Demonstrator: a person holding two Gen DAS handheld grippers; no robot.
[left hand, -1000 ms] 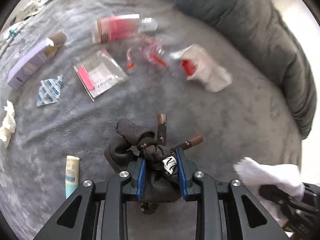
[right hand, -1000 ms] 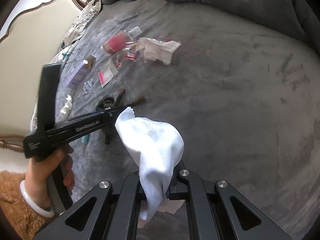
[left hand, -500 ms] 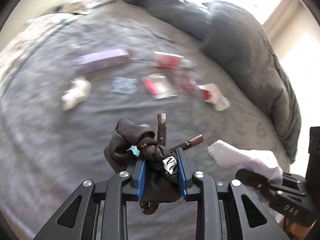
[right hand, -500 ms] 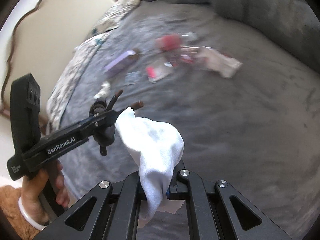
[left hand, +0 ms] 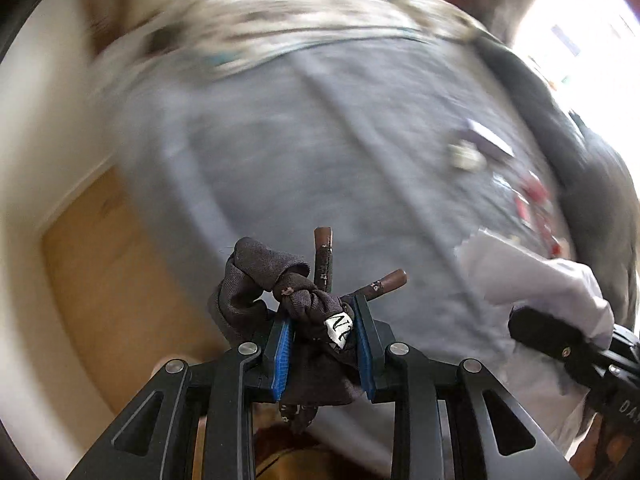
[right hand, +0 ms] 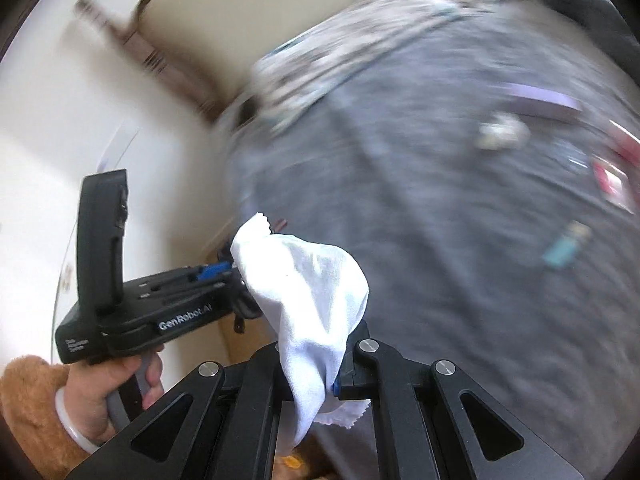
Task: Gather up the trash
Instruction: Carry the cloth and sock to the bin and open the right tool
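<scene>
My left gripper (left hand: 322, 344) is shut on a dark knotted cloth bundle (left hand: 296, 300) with two brown stick ends poking out, held in the air over the bed's edge. My right gripper (right hand: 316, 376) is shut on a white cloth (right hand: 308, 280) that drapes over its fingers; the cloth also shows in the left wrist view (left hand: 532, 276). The left gripper (right hand: 224, 270) shows in the right wrist view, just left of the white cloth. Blurred trash lies far right on the grey blanket (left hand: 320, 152): a purple box (right hand: 540, 100), a crumpled tissue (right hand: 502, 134), red-and-clear wrappers (right hand: 612, 180), a teal tube (right hand: 566, 244).
The bed fills most of both views, with a patterned sheet (left hand: 280, 28) at its far end. Wooden floor (left hand: 116, 276) and a cream wall (right hand: 80, 112) lie to the left. A dark headboard rail (right hand: 160, 56) runs along the wall.
Both grippers have swung left and away from the trash, which slid to the right edge of the views. Floor and wall have come into sight. Both still hold their cloths.
</scene>
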